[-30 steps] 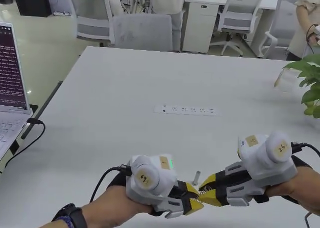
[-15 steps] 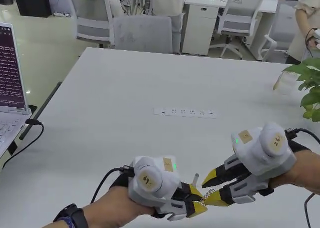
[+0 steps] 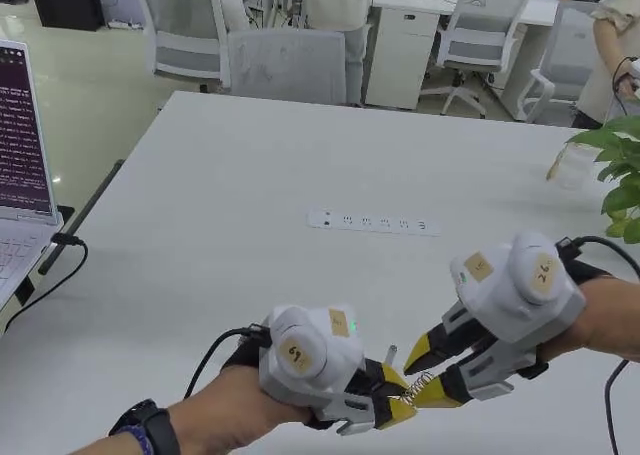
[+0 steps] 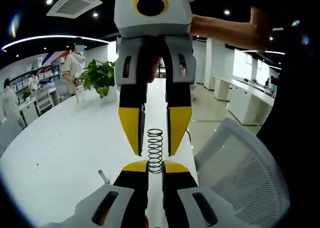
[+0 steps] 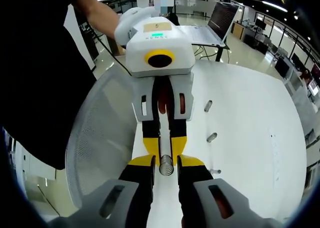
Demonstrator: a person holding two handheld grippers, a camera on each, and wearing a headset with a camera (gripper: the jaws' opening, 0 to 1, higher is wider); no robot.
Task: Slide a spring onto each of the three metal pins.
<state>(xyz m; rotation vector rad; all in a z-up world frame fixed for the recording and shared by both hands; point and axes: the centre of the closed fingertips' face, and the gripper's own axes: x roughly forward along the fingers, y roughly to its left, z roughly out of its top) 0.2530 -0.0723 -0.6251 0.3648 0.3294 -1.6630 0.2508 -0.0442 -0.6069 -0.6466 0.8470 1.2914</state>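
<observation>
A small steel spring hangs in the air between the two grippers, low over the white table. My left gripper is shut on one end of it. Facing it tip to tip, my right gripper is open, its yellow fingers standing on either side of the spring's free end. Just behind the tips, one short metal pin stands on the table. The right gripper view shows three pins in a row, all bare.
A white power strip lies mid-table. An open laptop sits at the left with a black cable trailing from it. A leafy plant is at the right edge, and grey chairs stand beyond the far edge.
My right gripper has opened its jaws and lifted a little up and to the right. The left gripper has kept its hold on the spring.
</observation>
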